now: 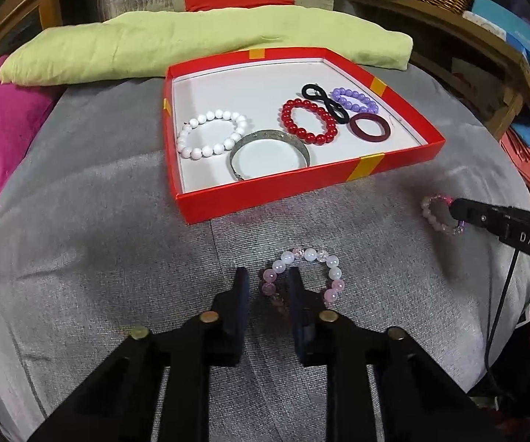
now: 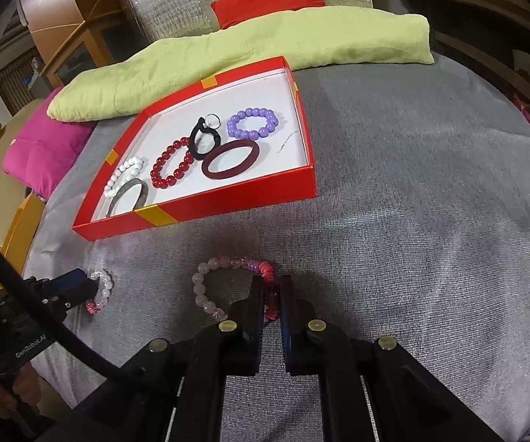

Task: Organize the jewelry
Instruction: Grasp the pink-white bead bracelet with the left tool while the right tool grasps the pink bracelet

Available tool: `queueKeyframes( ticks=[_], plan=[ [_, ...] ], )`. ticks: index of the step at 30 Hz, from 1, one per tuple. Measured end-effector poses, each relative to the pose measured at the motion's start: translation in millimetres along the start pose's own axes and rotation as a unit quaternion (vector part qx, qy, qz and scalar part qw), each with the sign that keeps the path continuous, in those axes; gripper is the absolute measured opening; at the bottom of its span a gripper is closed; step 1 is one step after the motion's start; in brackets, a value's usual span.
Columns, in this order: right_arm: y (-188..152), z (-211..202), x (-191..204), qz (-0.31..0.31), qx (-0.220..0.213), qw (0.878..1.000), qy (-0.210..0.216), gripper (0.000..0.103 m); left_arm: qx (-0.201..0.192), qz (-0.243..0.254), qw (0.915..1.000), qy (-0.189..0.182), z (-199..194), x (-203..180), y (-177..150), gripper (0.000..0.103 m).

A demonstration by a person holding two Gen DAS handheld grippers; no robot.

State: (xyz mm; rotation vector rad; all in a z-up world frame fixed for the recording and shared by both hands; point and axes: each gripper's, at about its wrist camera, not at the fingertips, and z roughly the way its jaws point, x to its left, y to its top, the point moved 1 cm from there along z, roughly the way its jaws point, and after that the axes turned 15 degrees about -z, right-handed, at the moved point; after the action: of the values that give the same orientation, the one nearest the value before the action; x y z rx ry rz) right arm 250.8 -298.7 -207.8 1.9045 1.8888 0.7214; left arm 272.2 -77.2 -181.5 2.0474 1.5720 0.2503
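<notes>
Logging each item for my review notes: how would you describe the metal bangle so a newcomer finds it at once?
Start at the red box on the grey cloth. Along its near wall, at the left end, lies the bangle, touching the white bead bracelet. It is the only plain grey metal band; its neighbours are strings of round beads.

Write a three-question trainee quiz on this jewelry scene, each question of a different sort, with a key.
1. True or false: the red bead bracelet lies inside the red box.
2. Which piece is the right gripper closing on? A. the purple bracelet B. the pink sequin bracelet C. the metal bangle
3. Fill in: the left gripper has one finger inside the loop of the ____ bracelet.

Key
1. True.
2. B; it is on the grey cloth, outside the box.
3. Pale pink bead bracelet, with the other finger outside it.
</notes>
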Motion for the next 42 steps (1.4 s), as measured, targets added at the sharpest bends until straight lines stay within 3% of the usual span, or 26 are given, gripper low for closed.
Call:
queueKeyframes(
  ticks=[3,13,20,27,33,37,42],
  plan=[
    [0.6,1.5,1.3,-0.007,0.003,1.000,0.000,0.009,-0.002,0.009,1.0000,0.003,0.8,-1.7,-1.0,0.012],
    [-0.4,4.4,29.2,-0.114,-0.006,0.992,-0.058,0.008,-0.005,-0.001,0.9999,-0.015,0.3,-0.3,0.7,0.008],
    [5.0,-9.9,25.0,-0.087,-0.036,0.995,-0.015,0.008,-0.017,0.004,0.9995,-0.027,-10.4,-4.4,2.7,0.007],
    [9.9,-30.3,25.1,-0.069,-0.083,0.994,-0.006,0.008,-0.042,0.001,0.9979,-0.050,-28.9,-2.9,6.0,0.007],
    [9.0,-19.1,20.9,-0.056,-0.056,0.997,-0.005,0.008,-0.032,0.001,0.9985,-0.045,-20.8,-3.5,4.7,0.007],
    [8.7,-24.8,17.6,-0.052,-0.069,0.996,-0.005,0.008,-0.042,0.006,0.9975,-0.057,-25.2,-7.4,3.7,0.007],
    [6.4,-15.5,17.6,-0.051,-0.047,0.998,-0.007,0.008,-0.028,0.003,0.9986,-0.044,-13.5,-5.6,2.7,0.008]
  ],
)
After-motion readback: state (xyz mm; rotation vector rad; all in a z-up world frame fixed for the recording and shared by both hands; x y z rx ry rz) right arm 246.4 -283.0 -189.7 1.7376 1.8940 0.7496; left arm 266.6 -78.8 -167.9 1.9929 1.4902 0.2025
